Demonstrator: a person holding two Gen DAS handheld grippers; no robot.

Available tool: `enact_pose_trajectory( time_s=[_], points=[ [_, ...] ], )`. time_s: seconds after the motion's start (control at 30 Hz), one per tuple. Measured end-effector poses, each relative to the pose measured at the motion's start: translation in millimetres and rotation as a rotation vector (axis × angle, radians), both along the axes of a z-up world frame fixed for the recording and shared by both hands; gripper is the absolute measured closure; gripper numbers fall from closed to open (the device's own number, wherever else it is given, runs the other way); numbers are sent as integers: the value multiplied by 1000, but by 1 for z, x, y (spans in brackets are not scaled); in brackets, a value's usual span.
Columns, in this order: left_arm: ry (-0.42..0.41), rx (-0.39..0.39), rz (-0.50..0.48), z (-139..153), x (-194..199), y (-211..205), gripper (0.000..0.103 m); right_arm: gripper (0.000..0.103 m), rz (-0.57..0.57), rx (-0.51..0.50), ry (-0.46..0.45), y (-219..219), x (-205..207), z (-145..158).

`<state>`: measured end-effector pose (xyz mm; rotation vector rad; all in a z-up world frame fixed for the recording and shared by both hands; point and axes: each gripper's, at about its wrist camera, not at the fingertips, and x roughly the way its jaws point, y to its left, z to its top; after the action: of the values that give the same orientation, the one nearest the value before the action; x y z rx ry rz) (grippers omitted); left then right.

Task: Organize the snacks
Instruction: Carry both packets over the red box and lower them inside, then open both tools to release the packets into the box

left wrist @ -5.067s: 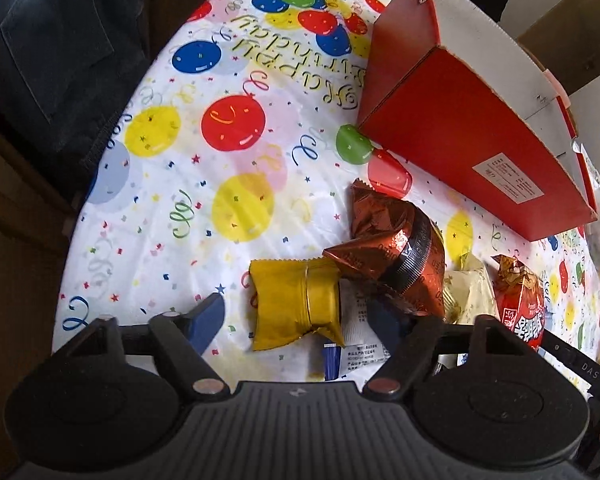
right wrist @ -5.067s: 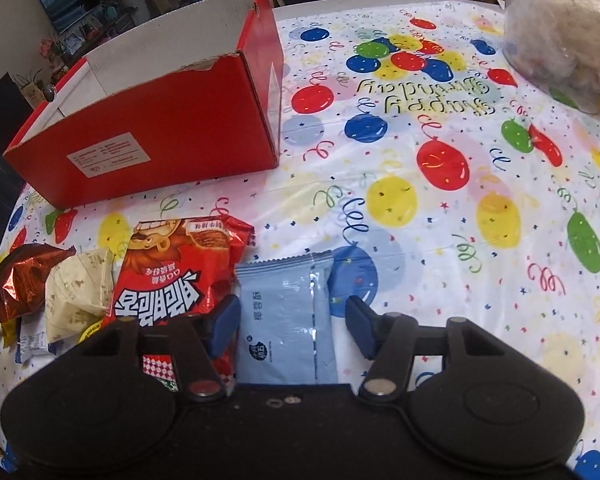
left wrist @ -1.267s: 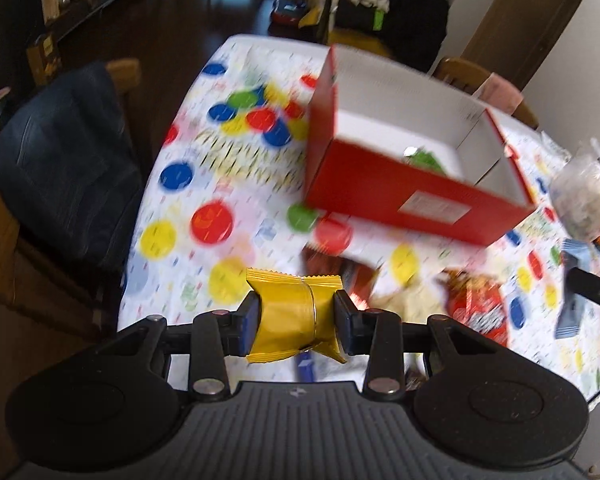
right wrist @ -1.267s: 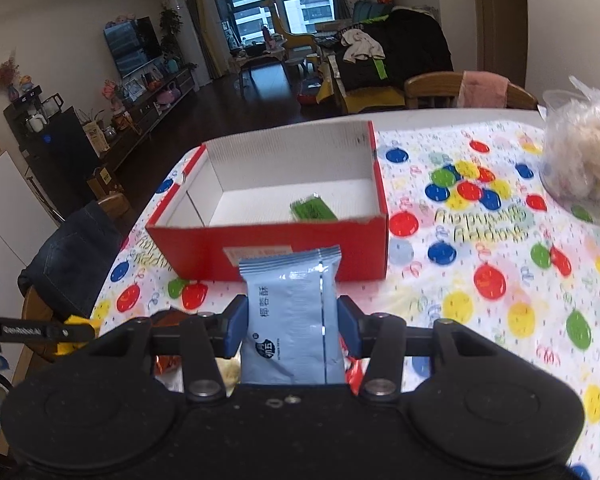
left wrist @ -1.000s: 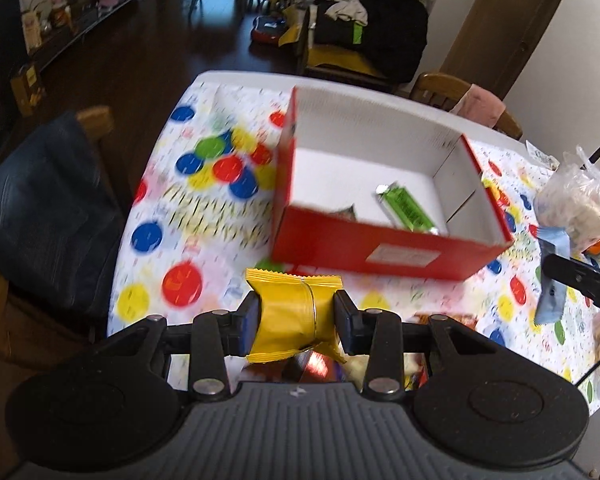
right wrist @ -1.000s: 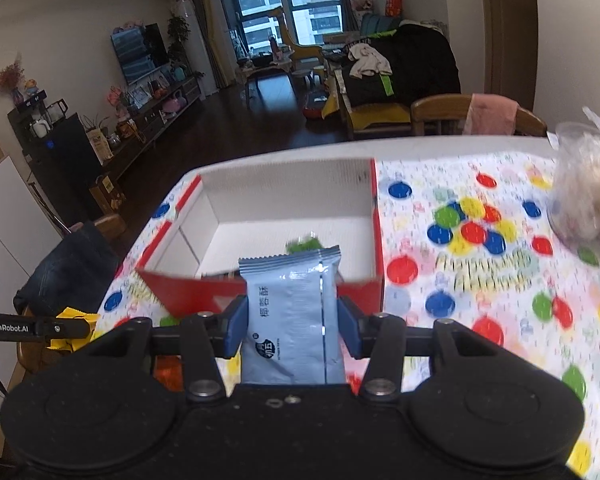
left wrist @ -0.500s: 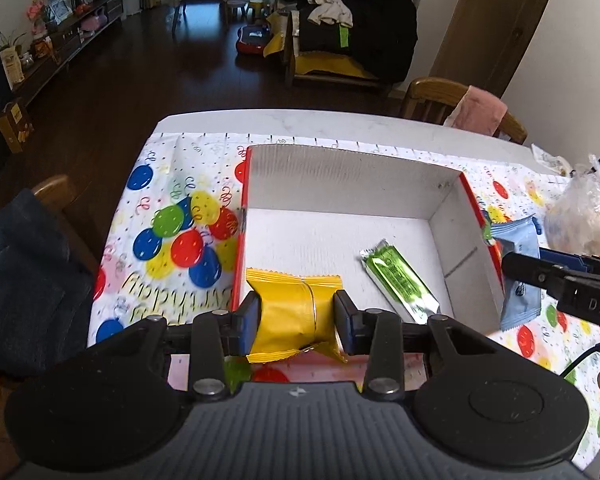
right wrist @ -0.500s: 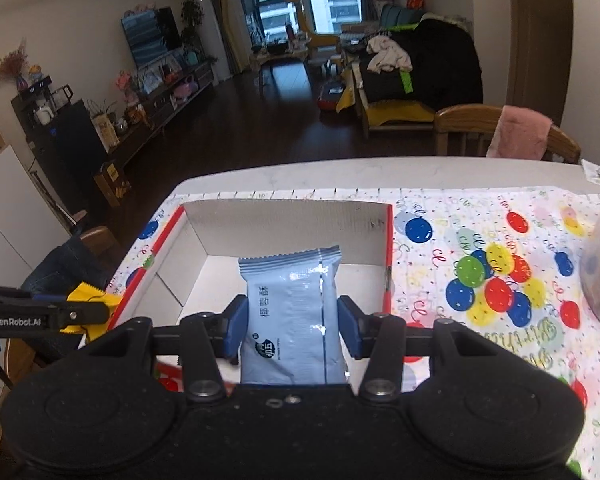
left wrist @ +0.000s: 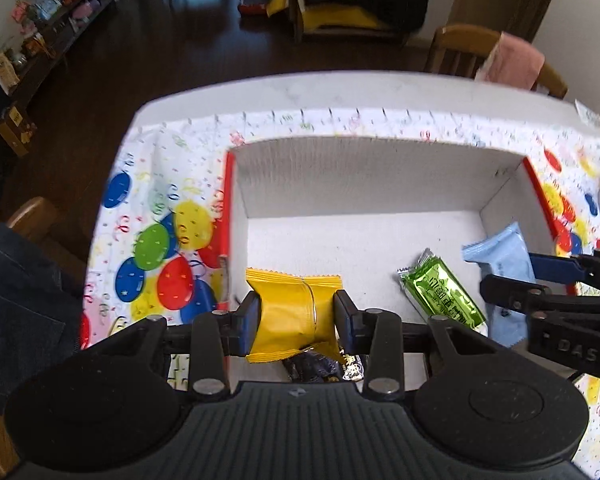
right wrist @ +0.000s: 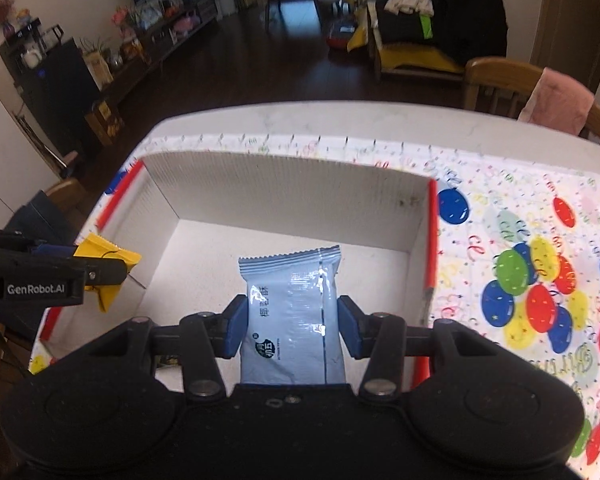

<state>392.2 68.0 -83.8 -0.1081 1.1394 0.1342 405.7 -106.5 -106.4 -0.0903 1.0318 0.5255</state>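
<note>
Both grippers w/ yellow packet (left wrist: 294, 312), blue packet (right wrist: 292, 320) now over box (left wrist: 360, 168)

Dark packet (left wrist: 312, 366) behind yellow packet (left wrist: 294, 312)

Glossy foil is seen on the yellow packet (left wrist: 292, 312) and green packet (left wrist: 444, 296), matt corrugated cardboard inside the box (left wrist: 360, 184).

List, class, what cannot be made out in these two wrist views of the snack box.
- Left wrist view: a dark wrapper in the red box, mostly hidden by the yellow packet and left hand-held gripper.
- Right wrist view: the blue packet hides the box floor behind it; its print is unreadable.
</note>
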Motion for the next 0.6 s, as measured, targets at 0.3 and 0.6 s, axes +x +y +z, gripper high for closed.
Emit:
enact_pose_trajectory(
  time_s=[0.3, 0.6],
  points=[
    [141, 49, -30, -34, 34, -16, 65, 57, 37, -88, 71, 17, 20, -33],
    [237, 82, -94, -53, 48, -33, 64, 57, 79, -148, 90, 24, 15, -46]
  ],
)
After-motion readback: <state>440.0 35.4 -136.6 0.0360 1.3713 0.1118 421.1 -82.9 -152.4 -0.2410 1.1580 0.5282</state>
